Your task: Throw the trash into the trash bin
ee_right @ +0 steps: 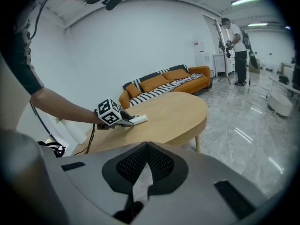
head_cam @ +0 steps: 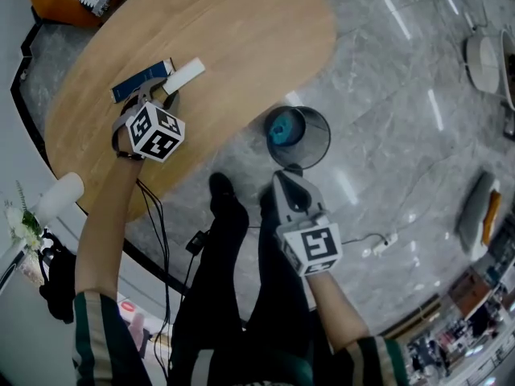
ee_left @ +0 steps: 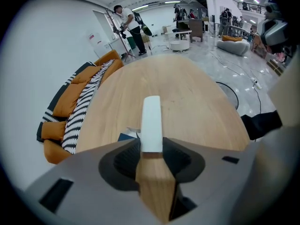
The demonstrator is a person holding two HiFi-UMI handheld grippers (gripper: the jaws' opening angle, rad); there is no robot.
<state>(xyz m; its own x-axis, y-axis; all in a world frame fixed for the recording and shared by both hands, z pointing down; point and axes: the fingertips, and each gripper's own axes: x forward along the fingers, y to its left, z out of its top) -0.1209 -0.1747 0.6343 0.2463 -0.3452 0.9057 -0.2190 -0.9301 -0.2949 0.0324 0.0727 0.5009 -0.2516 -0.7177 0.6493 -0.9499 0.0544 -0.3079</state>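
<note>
Strip [head_cam: 185, 76]: white, flat and straight, lying on the table [head_cam: 241, 39] in the upper left of the head view. One end projects away from the left gripper [head_cam: 161, 92].

In the left gripper view the strip [ee_left: 151, 121] runs up the centre of the frame. Its near end sits between the left gripper's [ee_left: 151, 146] jaws, which are closed against its two long edges.

**Handling (judgement)**
- The strip is very light and thin, and looks stiff enough to keep its line, though it may flex if pinched hard.
- Its smooth faces could slip.
- A hold across the narrow width at the near end, as now, looks adequate. A deeper bite would steady the free end.

**Right gripper**
- The right gripper [head_cam: 286, 185] hangs at centre frame, just below the bin [head_cam: 318, 145].
- Its jaws are together with nothing between them.

**Surroundings**
- A blue packet [head_cam: 143, 80] lies just beside the strip's near end, to the left. It is close enough to be nudged.
- The bin stands on the floor right of the table. It is open-topped, with a blue item [head_cam: 282, 127] already inside.

**Obstructions (judgement)**
- The table edge, the person's legs [head_cam: 229, 240] and the right gripper all lie near the route to the bin.
- The bin mouth itself is clear.
</note>
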